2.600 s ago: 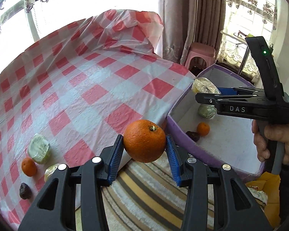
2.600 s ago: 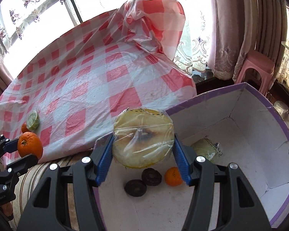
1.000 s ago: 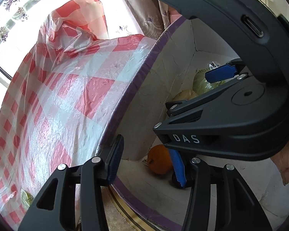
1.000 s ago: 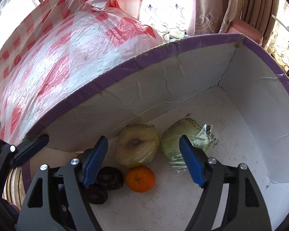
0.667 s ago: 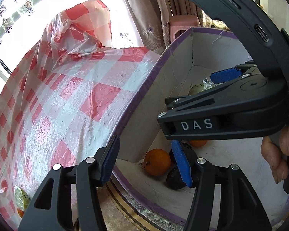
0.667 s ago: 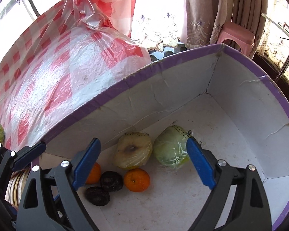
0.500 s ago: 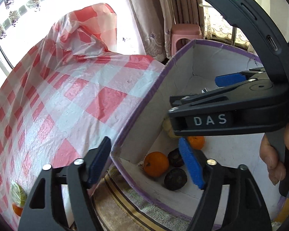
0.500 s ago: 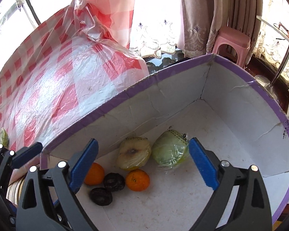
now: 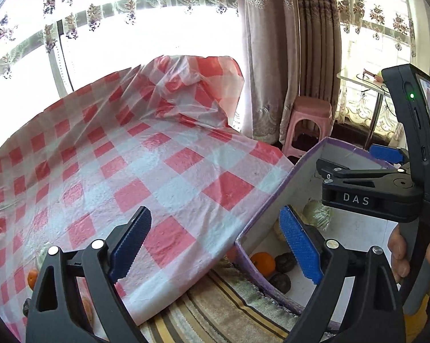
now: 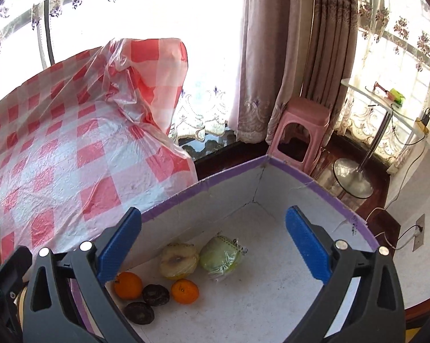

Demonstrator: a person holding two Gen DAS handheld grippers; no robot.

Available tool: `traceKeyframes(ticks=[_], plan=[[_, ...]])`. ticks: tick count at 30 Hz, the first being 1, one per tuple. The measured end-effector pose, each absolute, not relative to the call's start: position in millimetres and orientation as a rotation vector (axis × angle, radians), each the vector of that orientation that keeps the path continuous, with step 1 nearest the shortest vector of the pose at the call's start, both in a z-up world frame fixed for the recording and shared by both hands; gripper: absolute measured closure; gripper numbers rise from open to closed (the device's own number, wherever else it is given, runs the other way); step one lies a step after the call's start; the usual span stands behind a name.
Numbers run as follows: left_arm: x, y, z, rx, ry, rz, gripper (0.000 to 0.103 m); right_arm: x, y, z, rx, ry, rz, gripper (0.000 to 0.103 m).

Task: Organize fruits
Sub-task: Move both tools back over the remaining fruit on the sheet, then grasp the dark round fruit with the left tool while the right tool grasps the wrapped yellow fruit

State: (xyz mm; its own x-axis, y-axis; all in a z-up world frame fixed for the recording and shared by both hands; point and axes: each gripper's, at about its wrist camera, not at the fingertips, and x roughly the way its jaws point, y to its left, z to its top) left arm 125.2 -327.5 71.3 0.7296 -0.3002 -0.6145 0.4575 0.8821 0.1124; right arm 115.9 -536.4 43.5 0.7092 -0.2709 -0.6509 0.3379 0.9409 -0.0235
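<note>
- Sunlit curtains and a window are filling the background behind a table under a red-checked plastic cloth (image 9: pixel 163 177), and a purple-rimmed box (image 10: pixel 215 184) is sitting just beside the cloth's hanging edge.
- Six pieces of fruit are lying in the box's near corner, bunched against the wall beside the cloth: two oranges (image 10: pixel 128 285) (image 10: pixel 184 291), two dark round fruits (image 10: pixel 155 295) (image 10: pixel 139 313), and two plastic-wrapped pale fruits (image 10: pixel 179 260) (image 10: pixel 220 257).
- That clustering is likely coming from drops made just inside the near wall, the shortest reach from the table.
- The left gripper (image 9: pixel 215 245) is hanging released and empty over the box's corner and the cloth edge; its jaws have just been opening, with nothing between them.
- The right gripper (image 10: pixel 212 245) is hovering released over the box, its jaws also just opened wide, with the fruit lying well below and untouched.
- More fruit is waiting at the cloth's near-left edge, including a small orange (image 9: pixel 32 278) and a wrapped piece (image 9: pixel 41 255), so sorting is probably unfinished.
- Most of the box floor toward the far walls is lying bare, giving room for further drops.
- The two grippers are working close together, so crossing paths looks like the main risk; the box rim and draped cloth are the edges to clear.
</note>
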Motion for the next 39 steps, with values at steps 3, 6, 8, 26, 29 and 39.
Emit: traceKeyframes(ticks=[3, 6, 8, 26, 29, 39], plan=[[121, -309, 83, 0.227, 0.580, -0.357, 0.014, 109, -522, 59, 0.030, 0.644, -0.365, 0.002], [119, -286, 90, 0.185, 0.536, -0.337, 0.014, 105, -509, 72, 0.037, 0.618, -0.338, 0.002], [121, -269, 94, 0.151, 0.541, -0.334, 0.014, 102, -499, 78, 0.041, 0.599, -0.301, 0.002], [111, -92, 95, -0.069, 0.566, -0.074, 0.014, 112, -374, 78, 0.109, 0.621, 0.144, 0.002], [109, -64, 89, -0.108, 0.592, -0.016, 0.014, 114, -352, 72, 0.103, 0.643, 0.199, 0.002], [100, 0, 58, -0.192, 0.712, 0.089, 0.029, 114, -281, 54, 0.030, 0.709, 0.366, 0.002]])
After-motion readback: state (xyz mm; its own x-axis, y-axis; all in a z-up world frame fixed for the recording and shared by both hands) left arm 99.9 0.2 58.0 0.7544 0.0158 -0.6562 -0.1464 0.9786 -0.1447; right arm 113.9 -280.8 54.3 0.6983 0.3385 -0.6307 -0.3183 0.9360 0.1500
